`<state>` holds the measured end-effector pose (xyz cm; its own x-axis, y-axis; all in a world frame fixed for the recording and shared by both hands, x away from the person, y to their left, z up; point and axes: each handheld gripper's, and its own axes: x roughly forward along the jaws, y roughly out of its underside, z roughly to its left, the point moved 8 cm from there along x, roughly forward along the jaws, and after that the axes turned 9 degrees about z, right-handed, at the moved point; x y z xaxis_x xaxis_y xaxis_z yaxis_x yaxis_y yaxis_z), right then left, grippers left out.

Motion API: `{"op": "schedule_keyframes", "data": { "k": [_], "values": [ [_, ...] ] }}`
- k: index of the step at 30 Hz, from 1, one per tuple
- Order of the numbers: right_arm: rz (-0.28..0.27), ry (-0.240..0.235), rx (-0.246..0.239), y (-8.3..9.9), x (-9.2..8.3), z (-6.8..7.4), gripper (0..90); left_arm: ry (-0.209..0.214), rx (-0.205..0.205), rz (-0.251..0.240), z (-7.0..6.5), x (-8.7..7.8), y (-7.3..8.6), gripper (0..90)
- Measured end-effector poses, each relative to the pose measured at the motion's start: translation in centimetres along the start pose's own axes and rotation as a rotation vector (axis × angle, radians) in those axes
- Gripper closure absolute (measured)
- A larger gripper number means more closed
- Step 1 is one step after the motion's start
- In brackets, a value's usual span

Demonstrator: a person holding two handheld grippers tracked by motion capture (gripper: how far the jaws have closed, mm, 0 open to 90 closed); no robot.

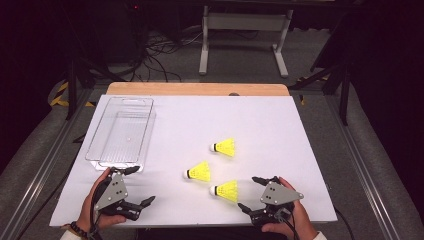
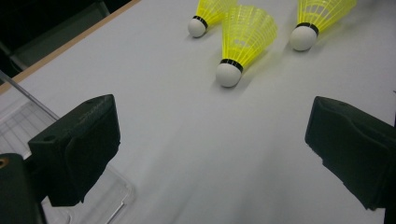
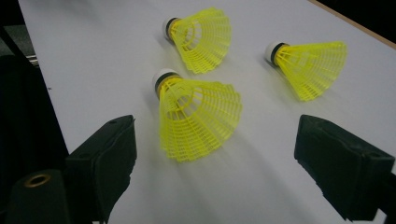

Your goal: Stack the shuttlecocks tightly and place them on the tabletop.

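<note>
Both my left tongs (image 1: pixel 134 186) and right tongs (image 1: pixel 253 192) are wide open and empty, and I'd guess the nearest shuttlecock (image 1: pixel 226 190) rolls away if nudged on its skirt.

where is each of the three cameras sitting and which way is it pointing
High view: above the person's side, facing forward and down on the white table; both hands show, holding the left gripper and right gripper, with the clear tray at left.
Left gripper view: rides the left gripper, facing across the table past the tray's corner; its two black jaws show, open.
Right gripper view: rides the right gripper, facing the nearest shuttlecock; its jaws show, open.
Shared: all three views show the three yellow shuttlecocks.
</note>
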<state>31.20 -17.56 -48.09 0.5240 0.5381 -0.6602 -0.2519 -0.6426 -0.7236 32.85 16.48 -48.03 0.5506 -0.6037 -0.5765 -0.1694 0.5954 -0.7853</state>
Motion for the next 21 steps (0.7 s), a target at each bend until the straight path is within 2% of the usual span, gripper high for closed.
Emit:
{"op": "schedule_keyframes", "data": {
  "k": [6, 9, 21],
  "values": [
    [0.023, -0.039, -0.005, 0.0, 0.7, 0.7, 18.6, 0.016, -0.022, 0.003, -0.1, -0.2, 0.4, 3.8],
    [0.036, -0.054, 0.001, 0.0, 1.2, 0.9, 14.6, 0.018, -0.019, 0.013, -0.2, 0.0, 0.5, 3.4],
    [0.096, -0.111, -0.001, 0.1, 3.1, 2.1, 12.1, 0.032, -0.031, 0.024, -0.3, 0.0, 0.8, 3.4]
  ]
}}
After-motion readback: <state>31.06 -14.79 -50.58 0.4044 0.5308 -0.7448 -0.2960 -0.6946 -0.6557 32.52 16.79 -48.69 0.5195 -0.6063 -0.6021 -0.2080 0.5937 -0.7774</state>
